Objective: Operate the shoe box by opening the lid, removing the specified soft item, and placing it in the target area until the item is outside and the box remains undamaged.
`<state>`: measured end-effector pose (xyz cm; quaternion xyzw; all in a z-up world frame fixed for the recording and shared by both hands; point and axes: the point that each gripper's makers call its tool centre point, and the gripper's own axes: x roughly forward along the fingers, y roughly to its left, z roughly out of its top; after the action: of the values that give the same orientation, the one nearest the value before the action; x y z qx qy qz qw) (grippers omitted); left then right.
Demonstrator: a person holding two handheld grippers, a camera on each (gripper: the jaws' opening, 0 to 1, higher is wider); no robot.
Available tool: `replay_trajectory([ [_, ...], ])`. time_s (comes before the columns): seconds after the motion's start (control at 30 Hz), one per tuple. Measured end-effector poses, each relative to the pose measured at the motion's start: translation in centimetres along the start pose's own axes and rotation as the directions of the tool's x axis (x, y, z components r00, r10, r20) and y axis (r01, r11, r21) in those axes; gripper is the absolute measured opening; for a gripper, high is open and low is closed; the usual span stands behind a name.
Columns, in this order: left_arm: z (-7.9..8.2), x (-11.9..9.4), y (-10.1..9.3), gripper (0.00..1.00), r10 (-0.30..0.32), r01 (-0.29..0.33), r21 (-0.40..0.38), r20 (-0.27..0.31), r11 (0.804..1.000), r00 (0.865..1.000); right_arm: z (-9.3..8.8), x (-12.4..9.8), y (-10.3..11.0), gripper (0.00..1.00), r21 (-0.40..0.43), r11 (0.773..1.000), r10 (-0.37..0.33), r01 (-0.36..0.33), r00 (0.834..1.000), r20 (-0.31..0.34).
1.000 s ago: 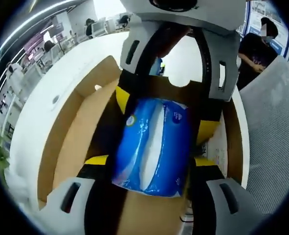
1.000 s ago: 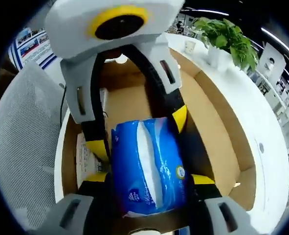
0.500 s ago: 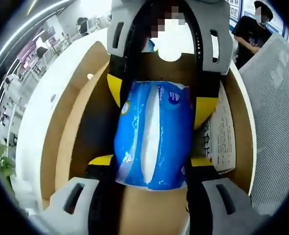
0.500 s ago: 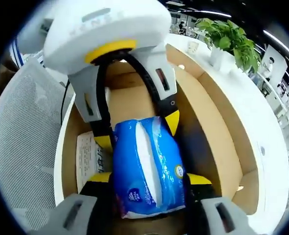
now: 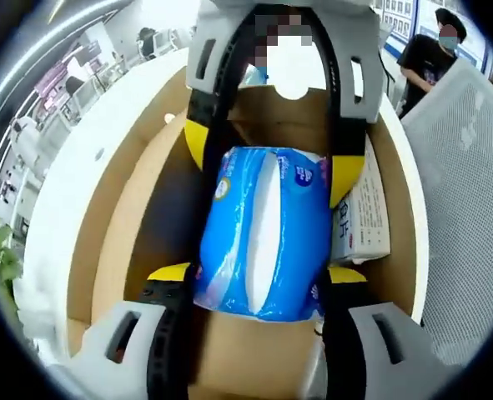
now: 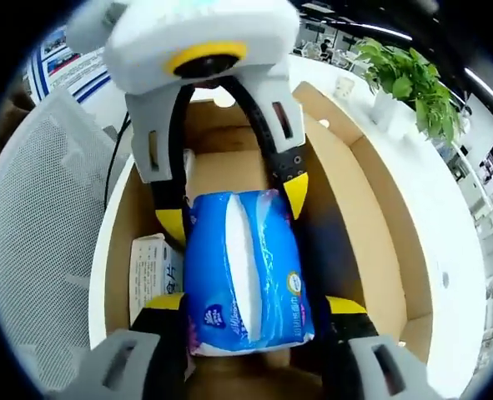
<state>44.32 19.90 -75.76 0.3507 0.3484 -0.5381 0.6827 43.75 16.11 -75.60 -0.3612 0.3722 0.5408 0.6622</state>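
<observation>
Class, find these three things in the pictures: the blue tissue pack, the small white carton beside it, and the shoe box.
blue tissue pack [image 5: 263,237], left gripper view, middle of its top face.
small white carton [image 5: 364,212], left gripper view, its printed top.
shoe box [image 6: 375,212], right gripper view, its inner side wall.

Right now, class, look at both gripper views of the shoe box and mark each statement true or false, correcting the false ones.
1. The tissue pack is blue. True.
2. Both the left gripper and the right gripper clamp the pack. True.
3. The shoe box has its lid closed. False: it is open, its inside showing.
4. A small white carton lies in the box beside the pack. True.
5. A potted plant stands inside the box. False: the green plant stands on the white table outside.
</observation>
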Motion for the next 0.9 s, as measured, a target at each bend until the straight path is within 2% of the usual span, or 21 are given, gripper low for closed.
replay_trajectory([
  [0.13,0.1,0.6,-0.1,0.68,-0.013,0.013,-0.001,-0.006,1.000,1.000,-0.2,0.5,-0.1,0.64,0.003,1.000,0.006,-0.006,1.000,-0.015],
  [0.3,0.0,1.3,-0.4,0.69,-0.026,0.027,0.032,-0.025,0.999,0.999,-0.4,1.0,0.0,0.64,0.014,1.000,0.024,-0.024,0.999,-0.023],
  [0.6,-0.7,2.3,-0.7,0.68,-0.055,0.057,0.039,-0.042,0.998,0.998,-0.8,1.9,0.3,0.65,0.002,0.999,0.052,-0.052,0.997,-0.050],
  [0.9,-0.9,3.1,-0.7,0.69,-0.058,0.059,0.028,-0.025,0.998,0.998,-1.1,2.9,0.4,0.64,0.017,0.997,0.072,-0.071,0.996,-0.059],
])
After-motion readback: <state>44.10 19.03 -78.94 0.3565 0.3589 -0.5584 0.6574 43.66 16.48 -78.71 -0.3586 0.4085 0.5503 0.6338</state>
